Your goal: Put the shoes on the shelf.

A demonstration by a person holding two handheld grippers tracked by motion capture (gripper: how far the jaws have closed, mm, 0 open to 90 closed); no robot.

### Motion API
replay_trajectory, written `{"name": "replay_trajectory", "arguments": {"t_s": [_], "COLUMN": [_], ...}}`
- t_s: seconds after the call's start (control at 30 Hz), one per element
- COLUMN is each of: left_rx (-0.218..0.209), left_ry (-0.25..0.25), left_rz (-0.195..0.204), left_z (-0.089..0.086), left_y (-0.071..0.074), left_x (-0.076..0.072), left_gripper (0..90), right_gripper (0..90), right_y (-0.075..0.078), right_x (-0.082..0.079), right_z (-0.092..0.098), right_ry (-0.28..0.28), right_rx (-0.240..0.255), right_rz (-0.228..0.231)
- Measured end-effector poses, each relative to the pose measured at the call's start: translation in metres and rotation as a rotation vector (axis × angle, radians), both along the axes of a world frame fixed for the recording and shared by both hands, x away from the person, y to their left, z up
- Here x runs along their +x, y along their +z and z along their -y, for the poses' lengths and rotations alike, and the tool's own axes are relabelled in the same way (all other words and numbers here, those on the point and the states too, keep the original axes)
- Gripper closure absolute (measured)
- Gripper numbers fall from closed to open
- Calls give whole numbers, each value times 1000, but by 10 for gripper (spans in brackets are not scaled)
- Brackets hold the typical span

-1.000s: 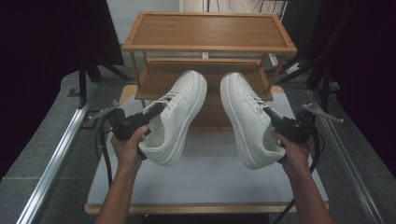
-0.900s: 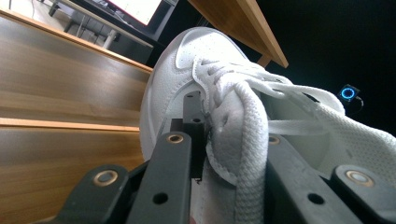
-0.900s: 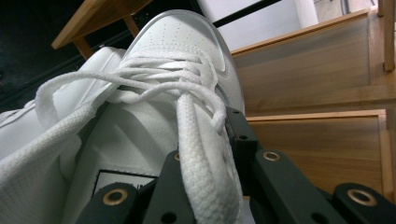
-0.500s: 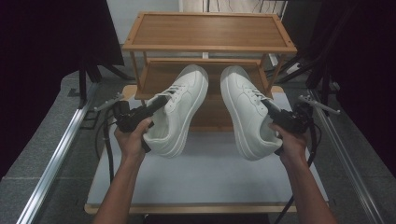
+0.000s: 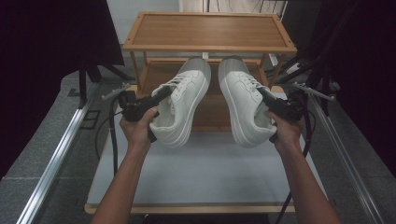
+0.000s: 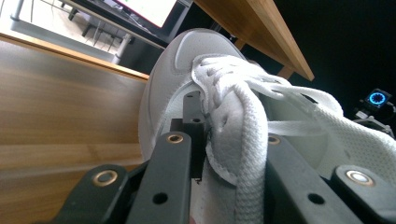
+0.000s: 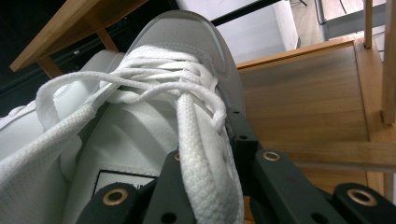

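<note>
High view: we hold the left gripper clenched on the left sneaker and the right gripper clenched on the right sneaker, both airborne before the wooden rack. Light, soft uppers; we judge the side wall by the laces the best hold

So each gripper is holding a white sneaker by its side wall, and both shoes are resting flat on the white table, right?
Not quite. Both sneakers are lifted off the table, toes toward the wooden rack, as the high view shows. The left gripper grips the left sneaker and the right gripper the right sneaker by the side wall.
</note>
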State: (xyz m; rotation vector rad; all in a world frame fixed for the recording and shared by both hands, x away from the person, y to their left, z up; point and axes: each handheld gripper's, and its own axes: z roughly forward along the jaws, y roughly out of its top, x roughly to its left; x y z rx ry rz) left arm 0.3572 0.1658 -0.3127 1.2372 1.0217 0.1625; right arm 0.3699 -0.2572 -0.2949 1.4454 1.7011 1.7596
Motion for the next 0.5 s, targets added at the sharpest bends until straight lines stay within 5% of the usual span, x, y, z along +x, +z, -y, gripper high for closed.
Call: {"name": "replay_trajectory", "arguments": {"t_s": [0.5], "left_rx": [19], "left_ry": [58], "left_rz": [-33], "left_z": [7], "left_y": [8], "left_x": [28], "left_gripper": [813], "right_gripper": [835], "right_y": [12], "right_x": [25], "right_z": [-13], "right_ry": [-43], "right_rx": [-15], "right_rz": [-6]}}
